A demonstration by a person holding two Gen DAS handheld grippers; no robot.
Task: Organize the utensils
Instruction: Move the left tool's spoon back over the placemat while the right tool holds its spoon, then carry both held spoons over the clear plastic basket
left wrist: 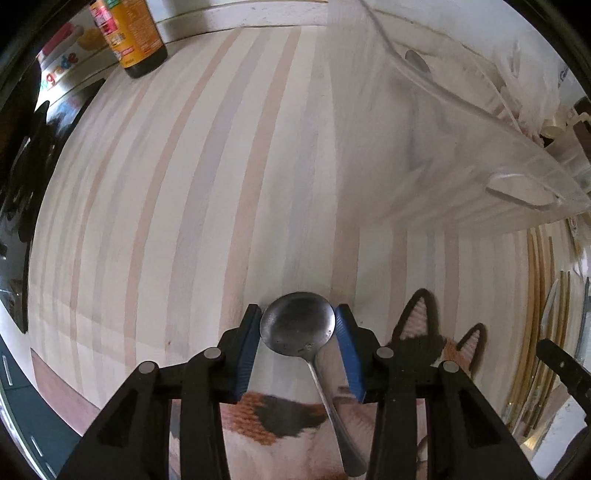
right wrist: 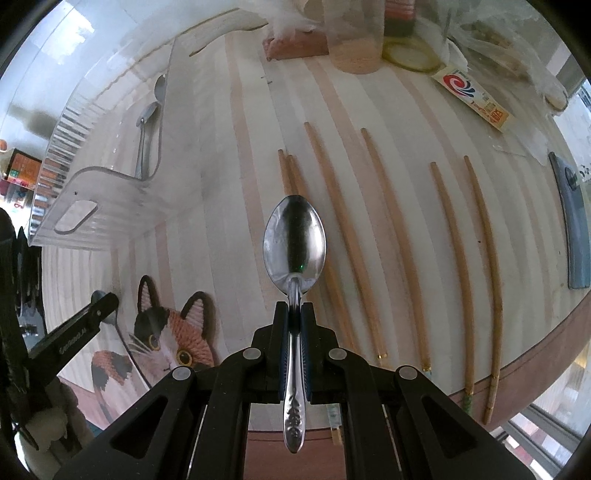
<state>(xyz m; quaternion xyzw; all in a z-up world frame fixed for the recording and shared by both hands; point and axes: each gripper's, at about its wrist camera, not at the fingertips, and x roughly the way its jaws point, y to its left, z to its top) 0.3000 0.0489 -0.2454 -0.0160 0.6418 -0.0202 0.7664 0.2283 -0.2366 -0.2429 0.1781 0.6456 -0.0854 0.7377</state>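
Note:
In the left wrist view my left gripper [left wrist: 298,325] has its blue pads against both sides of the bowl of a round steel spoon [left wrist: 297,325], whose handle runs back over a cat-shaped mat [left wrist: 280,417]. In the right wrist view my right gripper [right wrist: 294,314] is shut on the neck of an oval steel spoon [right wrist: 294,240] held above the striped table. A clear plastic organizer tray [right wrist: 107,162] lies at the left with a spoon [right wrist: 146,125] inside; it also shows in the left wrist view [left wrist: 461,147]. Several wooden chopsticks [right wrist: 391,236] lie on the table ahead.
A brown bottle with an orange label [left wrist: 135,33] stands at the far left edge. Jars, a box [right wrist: 476,98] and bags crowd the far side of the table. A grey-blue flat object [right wrist: 574,229] lies at the right. The table's brown edge [right wrist: 535,350] curves at the lower right.

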